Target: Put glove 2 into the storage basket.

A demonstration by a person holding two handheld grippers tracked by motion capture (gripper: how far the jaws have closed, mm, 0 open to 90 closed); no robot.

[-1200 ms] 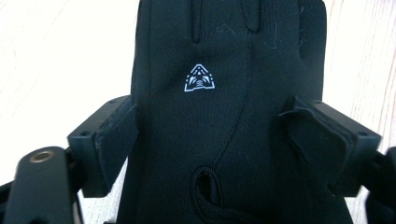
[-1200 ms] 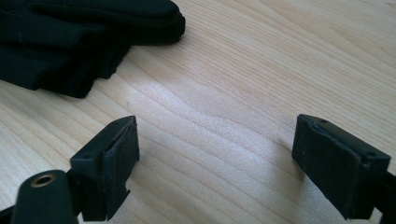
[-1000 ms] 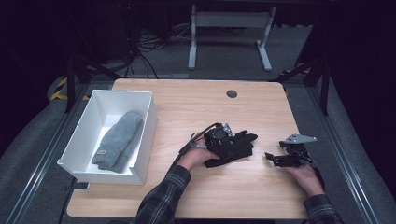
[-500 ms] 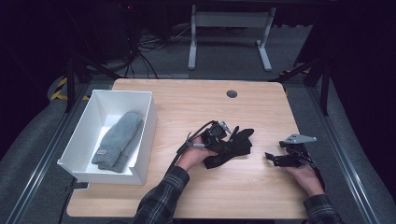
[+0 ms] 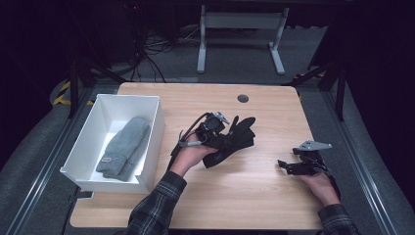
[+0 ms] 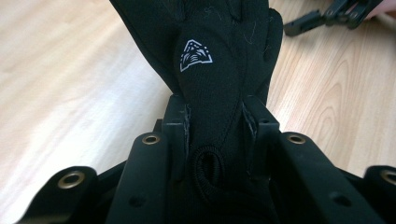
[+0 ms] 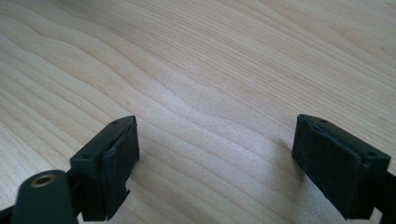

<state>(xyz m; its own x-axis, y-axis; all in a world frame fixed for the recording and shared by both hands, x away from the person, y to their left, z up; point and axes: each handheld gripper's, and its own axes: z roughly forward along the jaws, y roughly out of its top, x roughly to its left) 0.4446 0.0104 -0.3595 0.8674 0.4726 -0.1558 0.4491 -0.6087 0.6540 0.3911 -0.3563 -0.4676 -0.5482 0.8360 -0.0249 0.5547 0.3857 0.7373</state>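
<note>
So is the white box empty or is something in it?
Not empty. The white box holds a grey mitten lying flat inside. The black glove is outside it, on the table, pinched in the left gripper.

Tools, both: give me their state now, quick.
Left tool: closed on the black glove.
Right tool: open, holding nothing, over the table.

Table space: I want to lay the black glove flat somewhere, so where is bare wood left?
Free: the far strip of the table up to the round hole, and the near wood between the two forearms. Crowded: the white bin with its grey glove at the left edge, the black glove in the left gripper, and the right gripper.
</note>
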